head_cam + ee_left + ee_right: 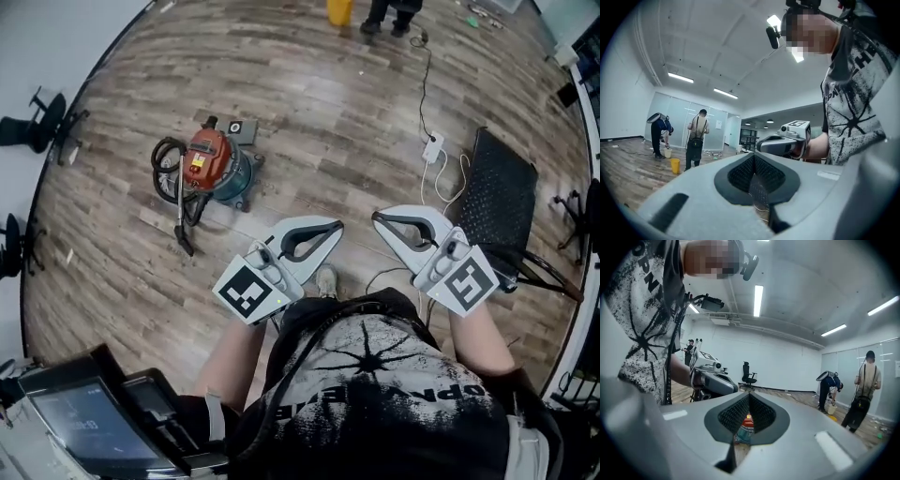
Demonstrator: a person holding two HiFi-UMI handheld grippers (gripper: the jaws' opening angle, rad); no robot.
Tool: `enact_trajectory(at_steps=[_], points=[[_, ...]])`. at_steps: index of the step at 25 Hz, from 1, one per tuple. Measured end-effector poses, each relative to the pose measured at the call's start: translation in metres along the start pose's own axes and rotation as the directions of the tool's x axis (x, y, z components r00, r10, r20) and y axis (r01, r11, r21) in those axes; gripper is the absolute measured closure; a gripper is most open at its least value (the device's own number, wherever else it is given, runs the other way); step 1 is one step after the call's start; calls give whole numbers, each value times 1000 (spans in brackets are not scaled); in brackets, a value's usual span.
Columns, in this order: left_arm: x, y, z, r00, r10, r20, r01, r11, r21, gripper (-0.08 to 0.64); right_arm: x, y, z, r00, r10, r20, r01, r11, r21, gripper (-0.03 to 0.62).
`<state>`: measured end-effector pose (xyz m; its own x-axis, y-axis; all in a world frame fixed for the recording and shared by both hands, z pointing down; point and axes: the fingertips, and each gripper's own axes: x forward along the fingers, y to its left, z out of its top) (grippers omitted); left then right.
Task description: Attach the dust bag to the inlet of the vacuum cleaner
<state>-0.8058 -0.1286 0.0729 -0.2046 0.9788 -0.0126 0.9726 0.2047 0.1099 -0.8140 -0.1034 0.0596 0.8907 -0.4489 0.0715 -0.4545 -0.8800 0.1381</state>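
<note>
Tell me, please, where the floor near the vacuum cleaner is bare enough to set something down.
The widest bare floor lies between the vacuum cleaner and the white power strip. The boards left of the vacuum, toward the wall, are free too. Crowded on the right: the strip's cables and the black mesh chair.

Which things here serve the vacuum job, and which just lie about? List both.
Job: vacuum cleaner, hose, left gripper, right gripper, both shut and empty. No dust bag in view.
Lying about: black chair, white power adapter, yellow bucket, office chair.
</note>
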Motion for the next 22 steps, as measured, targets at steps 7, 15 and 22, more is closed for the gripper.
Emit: enact_trajectory(at_steps=[7,15,22], points=[[-13,45,-9,998,-31,-53,29,999,-41,558,32,-29,5,999,-36,13,36,999,-3,588],[13,67,5,999,-21,-30,20,1000,-18,558,36,-58,18,998,-47,39,49,998,-41,588],[79,137,6,1000,27,-14,-26,999,39,558,36,-146,-21,999,-32,28,32,999,-26,588]])
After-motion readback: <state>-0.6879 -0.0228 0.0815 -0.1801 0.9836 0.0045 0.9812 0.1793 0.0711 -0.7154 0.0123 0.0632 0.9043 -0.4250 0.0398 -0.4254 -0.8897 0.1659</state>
